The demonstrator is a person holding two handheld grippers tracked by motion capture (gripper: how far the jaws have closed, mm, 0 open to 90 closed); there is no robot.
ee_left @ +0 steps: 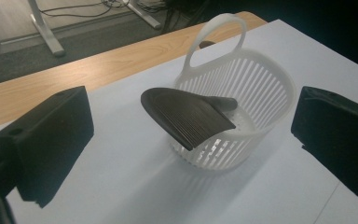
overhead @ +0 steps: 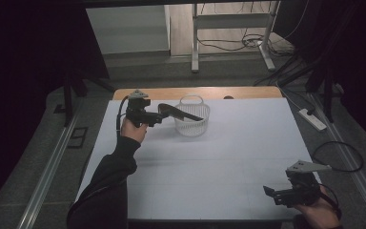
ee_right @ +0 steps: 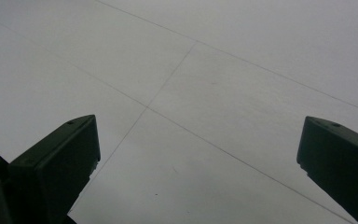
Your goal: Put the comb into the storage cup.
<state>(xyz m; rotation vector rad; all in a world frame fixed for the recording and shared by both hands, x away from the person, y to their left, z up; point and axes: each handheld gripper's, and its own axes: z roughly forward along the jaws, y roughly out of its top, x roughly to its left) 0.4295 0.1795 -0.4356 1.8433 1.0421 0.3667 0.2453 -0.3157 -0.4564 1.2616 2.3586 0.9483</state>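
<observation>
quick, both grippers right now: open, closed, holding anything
Left gripper: open, holding nothing, facing the white basket with the dark brush resting across it.
Right gripper: open, empty, over bare table.

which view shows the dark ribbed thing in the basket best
The left gripper view: the dark ribbed piece lies propped across the white basket rim, ridges clear. In the high view it is a small dark shape. The right gripper view faces bare table.

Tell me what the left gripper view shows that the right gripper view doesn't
The left gripper view has the white slotted basket with its loop handle, a dark ribbed tool lying across its rim with one end inside, and the wooden table edge. The right gripper view has thin seam lines crossing bare surface. Both show the white table cover and two black jaws standing wide apart, holding nothing.
</observation>
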